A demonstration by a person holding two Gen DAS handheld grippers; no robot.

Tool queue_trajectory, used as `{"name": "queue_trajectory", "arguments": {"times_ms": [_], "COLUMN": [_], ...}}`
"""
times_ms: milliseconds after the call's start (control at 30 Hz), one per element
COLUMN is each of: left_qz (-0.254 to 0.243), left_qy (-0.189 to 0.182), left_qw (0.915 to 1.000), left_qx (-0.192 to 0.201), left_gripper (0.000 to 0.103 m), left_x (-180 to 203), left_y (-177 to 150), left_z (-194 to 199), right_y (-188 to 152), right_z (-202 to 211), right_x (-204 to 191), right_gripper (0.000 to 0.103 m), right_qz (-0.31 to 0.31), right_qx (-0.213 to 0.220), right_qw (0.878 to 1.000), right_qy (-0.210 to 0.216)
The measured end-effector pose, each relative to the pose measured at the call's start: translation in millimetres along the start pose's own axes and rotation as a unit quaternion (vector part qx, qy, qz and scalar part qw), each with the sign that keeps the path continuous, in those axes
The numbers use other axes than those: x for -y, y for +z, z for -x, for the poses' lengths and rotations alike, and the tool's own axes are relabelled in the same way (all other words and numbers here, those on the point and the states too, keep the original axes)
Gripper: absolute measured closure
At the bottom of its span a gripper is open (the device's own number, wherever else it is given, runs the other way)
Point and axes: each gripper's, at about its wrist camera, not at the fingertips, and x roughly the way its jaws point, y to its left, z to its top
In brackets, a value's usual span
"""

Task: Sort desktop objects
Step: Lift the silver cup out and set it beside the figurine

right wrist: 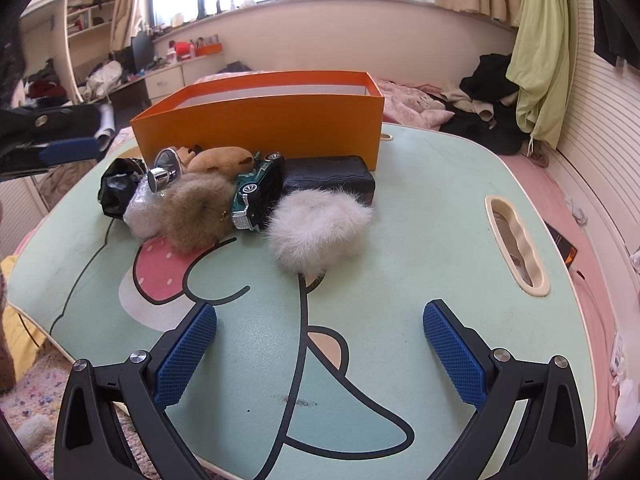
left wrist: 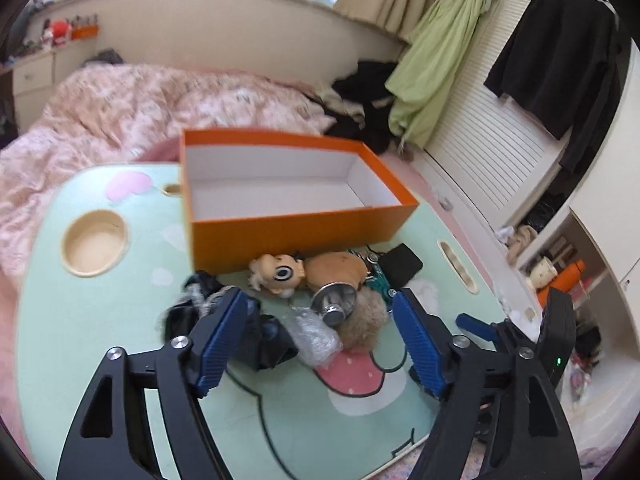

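An empty orange box (left wrist: 288,216) (right wrist: 260,124) stands at the far side of a mint cartoon table (right wrist: 420,240). In front of it lies a pile: a brown plush toy (left wrist: 304,270), a shiny metal funnel-shaped piece (left wrist: 334,304) (right wrist: 164,170), a brown fur ball (right wrist: 192,212), a white fur ball (right wrist: 316,228), a green toy car (right wrist: 254,196), a black case (right wrist: 328,180), crumpled clear wrap (left wrist: 314,334) and a black bag (left wrist: 192,304). My left gripper (left wrist: 320,320) is open above the pile. My right gripper (right wrist: 320,332) is open and empty, short of the white fur ball.
The table has a round cup recess (left wrist: 96,242) at its left and a slot handle (right wrist: 516,240) at its right. A pink-quilted bed (left wrist: 140,108) lies behind the table. A wardrobe with hanging clothes (left wrist: 516,120) is at the right.
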Motion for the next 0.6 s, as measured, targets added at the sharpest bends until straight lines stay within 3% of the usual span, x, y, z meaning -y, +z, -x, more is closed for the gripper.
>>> {"name": "queue_trajectory", "arguments": {"times_ms": [100, 233, 367, 433, 500, 600], "left_qz": [-0.036, -0.085, -0.07, -0.072, -0.071, -0.071], "left_qy": [0.025, 0.097, 0.125, 0.151, 0.16, 0.157], "left_qw": [0.999, 0.991, 0.9884, 0.985, 0.9835, 0.9837], "left_qx": [-0.009, -0.033, -0.051, -0.046, -0.047, -0.053], "left_gripper": [0.026, 0.026, 0.026, 0.022, 0.003, 0.0], "left_x": [10, 23, 17, 16, 14, 11], "left_y": [-21, -52, -56, -57, -57, -58], "left_z": [3, -19, -45, -53, -58, -62], "right_y": [0, 0, 0, -1, -1, -1], "right_z": [0, 0, 0, 0, 0, 0], "right_x": [0, 0, 0, 0, 1, 0], "right_gripper": [0.0, 0.0, 0.0, 0.0, 0.0, 0.0], "right_qz": [0.002, 0.002, 0.003, 0.004, 0.004, 0.006], "right_qx": [0.0, 0.0, 0.0, 0.001, 0.0, 0.001], "right_qw": [1.0, 1.0, 1.0, 1.0, 1.0, 1.0], "right_qy": [-0.001, -0.001, -0.001, -0.002, -0.001, -0.003]}}
